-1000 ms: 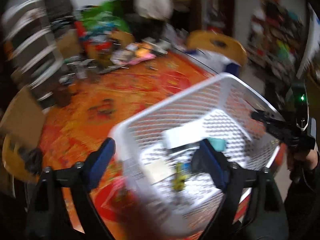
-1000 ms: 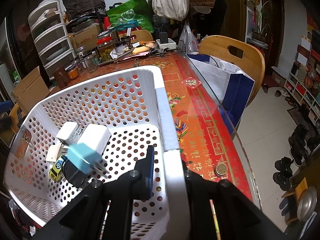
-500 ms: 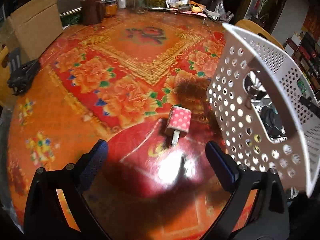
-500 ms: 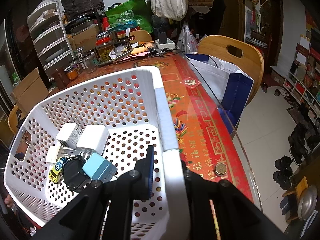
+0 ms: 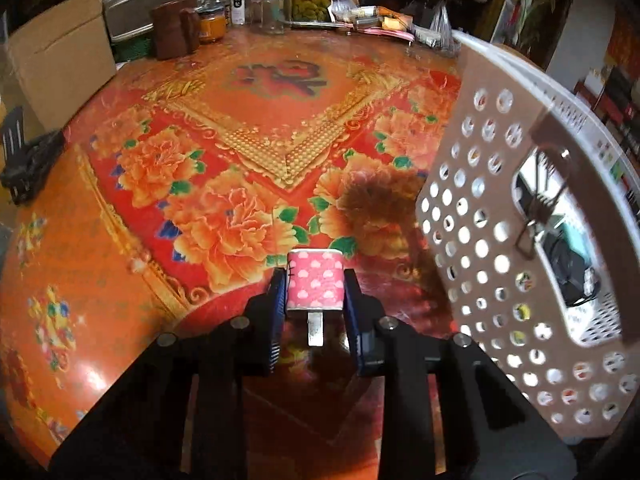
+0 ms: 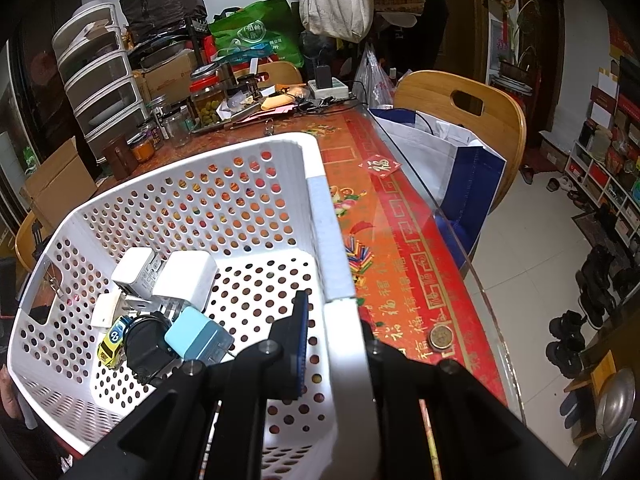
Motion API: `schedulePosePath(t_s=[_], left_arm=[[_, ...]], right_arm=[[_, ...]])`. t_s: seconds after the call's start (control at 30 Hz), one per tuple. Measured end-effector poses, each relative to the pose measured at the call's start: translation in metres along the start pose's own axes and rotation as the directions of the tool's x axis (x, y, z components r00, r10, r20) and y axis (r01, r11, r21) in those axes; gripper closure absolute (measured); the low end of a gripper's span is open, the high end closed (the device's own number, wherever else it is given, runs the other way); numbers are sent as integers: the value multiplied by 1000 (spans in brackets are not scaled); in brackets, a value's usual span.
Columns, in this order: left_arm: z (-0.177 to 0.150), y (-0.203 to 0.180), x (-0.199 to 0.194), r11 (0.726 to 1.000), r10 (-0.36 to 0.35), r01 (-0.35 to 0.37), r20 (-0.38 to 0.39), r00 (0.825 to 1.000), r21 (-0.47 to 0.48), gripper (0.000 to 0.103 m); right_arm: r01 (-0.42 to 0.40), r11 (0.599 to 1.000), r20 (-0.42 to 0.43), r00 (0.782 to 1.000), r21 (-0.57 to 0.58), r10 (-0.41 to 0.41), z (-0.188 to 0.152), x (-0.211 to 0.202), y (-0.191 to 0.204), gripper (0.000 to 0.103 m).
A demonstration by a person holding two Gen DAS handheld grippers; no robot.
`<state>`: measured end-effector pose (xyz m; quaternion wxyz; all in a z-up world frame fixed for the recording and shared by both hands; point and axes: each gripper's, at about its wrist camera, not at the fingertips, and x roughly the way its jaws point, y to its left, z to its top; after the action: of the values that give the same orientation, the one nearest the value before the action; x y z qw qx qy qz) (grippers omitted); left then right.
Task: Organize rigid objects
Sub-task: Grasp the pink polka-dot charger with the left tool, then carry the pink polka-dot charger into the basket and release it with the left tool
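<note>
Closing since before, left claw [image 5: 315,294] grips the pink charger [image 5: 315,284]; right claw [image 6: 334,322] clamps the basket [image 6: 320,208] wall, half hidden

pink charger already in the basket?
No, the pink charger sits between the left gripper fingers over the table, outside the white basket.

Both tongs, left [image 5: 315,294] and right [image 6: 334,320], are clamped.

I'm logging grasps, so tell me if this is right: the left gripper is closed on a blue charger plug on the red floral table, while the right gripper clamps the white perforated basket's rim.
Not quite. The left wrist view shows the left gripper closed on a pink charger plug with white cloud shapes, not a blue one. The light blue charger plug lies inside the white perforated basket, as the right wrist view shows. The rest holds: the right gripper clamps the basket's rim.
</note>
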<state>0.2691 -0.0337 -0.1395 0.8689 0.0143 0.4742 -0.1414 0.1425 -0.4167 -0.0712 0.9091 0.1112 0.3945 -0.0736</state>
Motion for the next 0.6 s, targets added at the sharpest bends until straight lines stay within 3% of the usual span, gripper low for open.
schedulePosePath(t_s=[0.17, 0.23, 0.37, 0.6], left_arm=[[-3, 18, -19, 998, 59, -58, 49, 997, -31, 79], [-1, 27, -28, 993, 113, -110, 66, 991, -51, 79], [6, 41, -39, 964, 262, -255, 96, 960, -80, 79], [15, 44, -64, 964, 256, -245, 126, 958, -101, 79]], right_arm=[[3, 1000, -2, 1000, -3, -3, 0, 0, -1, 92], [1, 1000, -1, 1000, -1, -1, 0, 0, -1, 92], [0, 1000, 1, 1000, -3, 0, 1, 0, -1, 92], [-4, 1000, -2, 1000, -8, 4, 2, 0, -1, 92]])
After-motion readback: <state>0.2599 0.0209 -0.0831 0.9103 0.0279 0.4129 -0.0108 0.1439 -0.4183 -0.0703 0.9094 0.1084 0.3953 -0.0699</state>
